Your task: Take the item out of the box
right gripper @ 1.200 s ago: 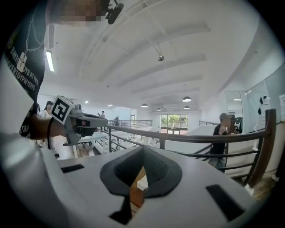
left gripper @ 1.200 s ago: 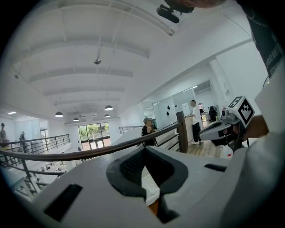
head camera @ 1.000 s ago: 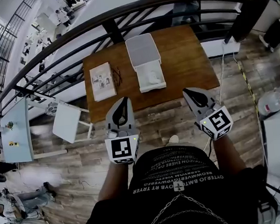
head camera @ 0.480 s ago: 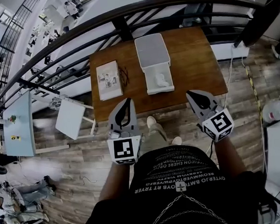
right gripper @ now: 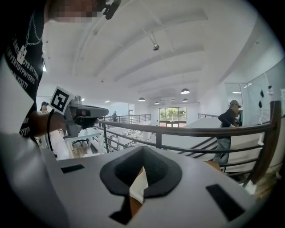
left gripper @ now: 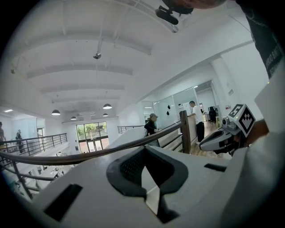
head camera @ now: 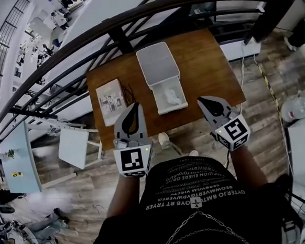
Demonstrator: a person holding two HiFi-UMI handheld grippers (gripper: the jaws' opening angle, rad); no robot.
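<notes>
**Because Nothing Is Open Yet, the Pick Could Miss**

Since the left hand-held gripper [head camera: 134,108] and the right hand-held gripper [head camera: 204,101] are both clenched on nothing, short of the surface [head camera: 208,62], they must part before any grasp. The pale item [head camera: 172,96] lies in the near tray of the open white box [head camera: 157,63]. Closed tips could shove the light box towards the booklet [head camera: 110,101]; a hasty pinch might crumple the item.

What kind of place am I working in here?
Likely an upper gallery of an open office building: a railing, people on the floor below, and a wooden table beside it.
</notes>
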